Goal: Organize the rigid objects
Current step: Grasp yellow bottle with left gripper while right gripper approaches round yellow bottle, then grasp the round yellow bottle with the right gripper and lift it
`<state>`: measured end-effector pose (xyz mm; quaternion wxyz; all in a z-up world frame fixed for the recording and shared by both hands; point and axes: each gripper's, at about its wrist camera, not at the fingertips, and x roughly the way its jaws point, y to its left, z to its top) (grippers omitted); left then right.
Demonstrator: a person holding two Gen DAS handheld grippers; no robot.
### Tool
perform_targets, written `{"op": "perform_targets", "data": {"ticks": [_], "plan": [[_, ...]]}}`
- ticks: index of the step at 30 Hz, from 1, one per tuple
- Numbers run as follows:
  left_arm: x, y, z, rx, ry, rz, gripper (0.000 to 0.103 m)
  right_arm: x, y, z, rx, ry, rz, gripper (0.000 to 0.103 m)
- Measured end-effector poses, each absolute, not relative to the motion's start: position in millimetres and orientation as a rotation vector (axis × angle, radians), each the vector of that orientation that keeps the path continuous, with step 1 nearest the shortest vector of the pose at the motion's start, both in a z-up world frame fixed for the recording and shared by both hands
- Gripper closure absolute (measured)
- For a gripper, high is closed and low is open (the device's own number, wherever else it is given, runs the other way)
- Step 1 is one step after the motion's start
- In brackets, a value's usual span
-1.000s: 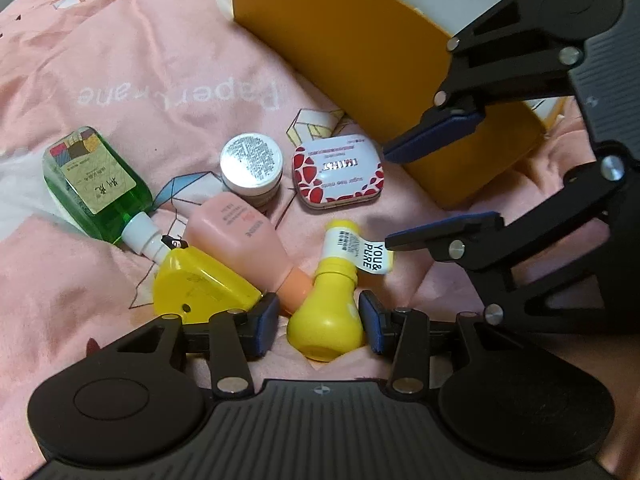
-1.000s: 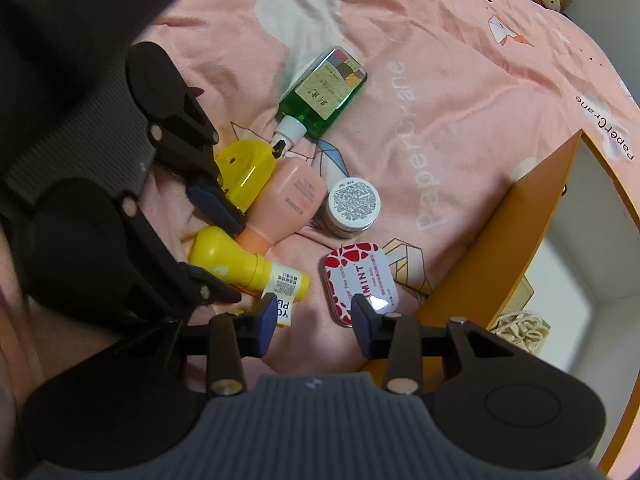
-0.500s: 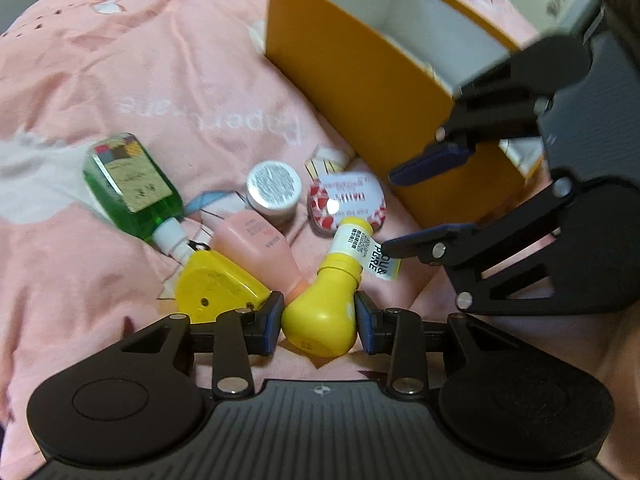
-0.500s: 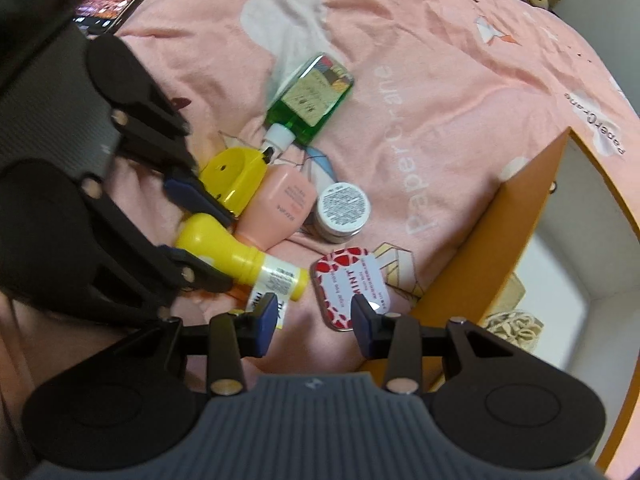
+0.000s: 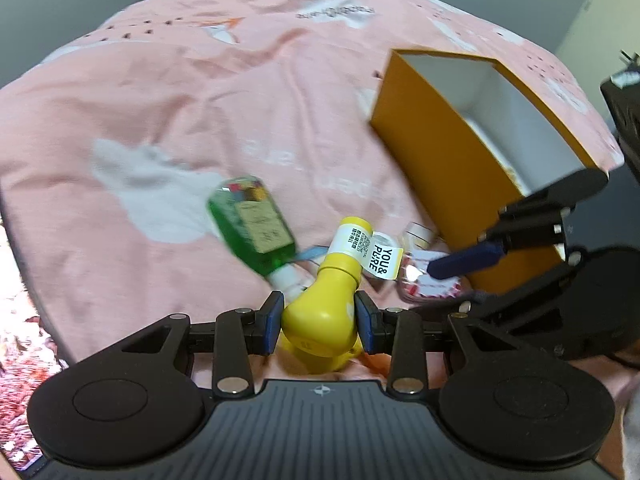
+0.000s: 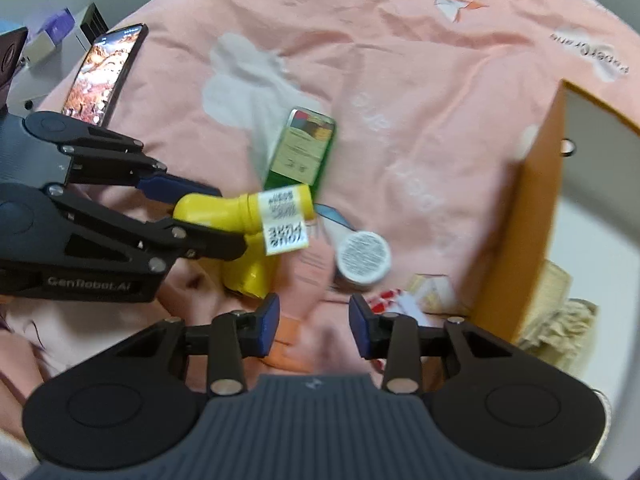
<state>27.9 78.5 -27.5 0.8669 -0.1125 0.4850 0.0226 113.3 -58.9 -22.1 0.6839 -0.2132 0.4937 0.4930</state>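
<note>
My left gripper (image 5: 319,322) is shut on a yellow bulb-shaped bottle (image 5: 326,304) with a white tag and holds it lifted above the pink bedspread; it also shows in the right wrist view (image 6: 240,212). My right gripper (image 6: 314,326) is open and empty, above a pink bottle (image 6: 310,276). A green bottle (image 5: 252,226), a white round jar (image 6: 363,258) and a red-white mint tin (image 5: 430,286) lie on the bed. An orange box (image 5: 448,152) stands at the right, open at the top.
A second yellow object (image 6: 250,274) lies under the lifted bottle. A phone (image 6: 106,74) lies at the bed's far left. Beige items (image 6: 560,312) sit inside the orange box (image 6: 516,248). The bedspread (image 5: 160,100) spreads out beyond the bottles.
My left gripper has closed on the yellow bottle and lifted it off the bed. Both grippers have risen, so the objects look farther away.
</note>
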Motion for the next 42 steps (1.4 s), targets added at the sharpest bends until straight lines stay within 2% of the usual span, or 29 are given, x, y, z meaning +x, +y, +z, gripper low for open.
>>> {"op": "perform_targets", "data": {"ticks": [4,16,27,29,34,39,41,42], "plan": [[25.4,87.2,-30.8,-0.225,1.03,0.104,0.06,110.7,-42.5,-27.2,-0.473,1.13,1.144,0.068],[20.1,98.0,-36.0,-0.257,1.032,0.121,0.061,108.0,-5.9,-44.6,-0.478,1.176,1.226,0.067],[24.5,99.2,-44.8,-0.242,1.038,0.161,0.061,101.2,23.9,-63.1,-0.581,1.131,1.271,0.068],[24.0,100.5,-45.0,-0.245,1.037,0.161,0.061,98.1,27.8,-66.5,-0.597,1.117,1.283,0.063],[23.6,102.9,-45.9,-0.251,1.033,0.16,0.061,92.4,35.6,-71.1,-0.609,1.102,1.295,0.06],[22.7,99.2,-45.8,-0.222,1.034,0.15,0.061,90.5,31.1,-68.3,-0.585,1.11,1.279,0.067],[23.1,96.9,-46.2,-0.209,1.04,0.144,0.061,89.6,23.3,-65.2,-0.58,1.109,1.262,0.079],[23.6,95.5,-46.0,-0.199,1.043,0.141,0.061,88.7,18.6,-62.4,-0.573,1.113,1.253,0.081]]}}
